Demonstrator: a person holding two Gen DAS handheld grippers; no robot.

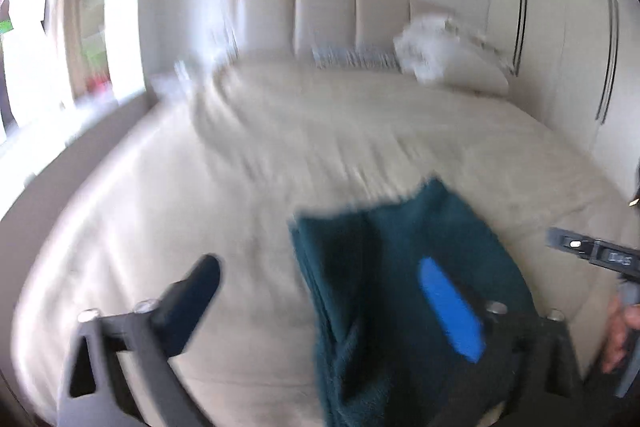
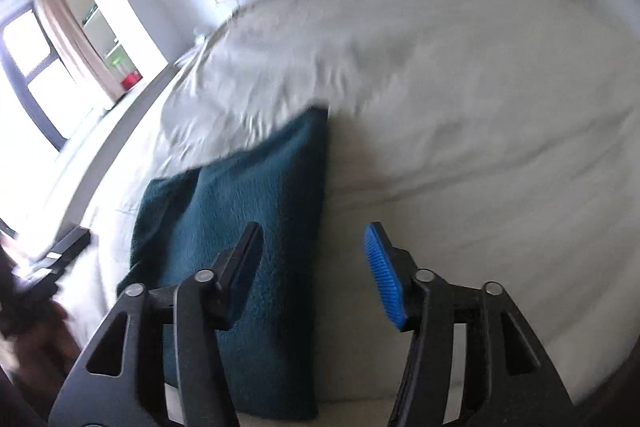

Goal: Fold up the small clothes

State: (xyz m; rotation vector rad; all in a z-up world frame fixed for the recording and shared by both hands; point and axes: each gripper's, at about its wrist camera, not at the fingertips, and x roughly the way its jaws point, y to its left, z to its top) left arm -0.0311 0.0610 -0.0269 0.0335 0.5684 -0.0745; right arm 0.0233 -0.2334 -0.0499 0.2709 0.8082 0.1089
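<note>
Now the teal cloth (image 1: 404,287) lies folded on the bed (image 1: 240,167), low in both frames. Both the left gripper (image 1: 324,287) and right gripper (image 2: 316,263) hang open, holding nothing. This fold looks done; next comes pressing it flat or fetching another.

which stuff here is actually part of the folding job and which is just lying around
Part of the job:
- dark teal fuzzy folded cloth
- left tool, open
- right tool, open

Just lying about:
- white pillow
- striped grey cushion
- red container on the shelf
- cream padded headboard
</note>
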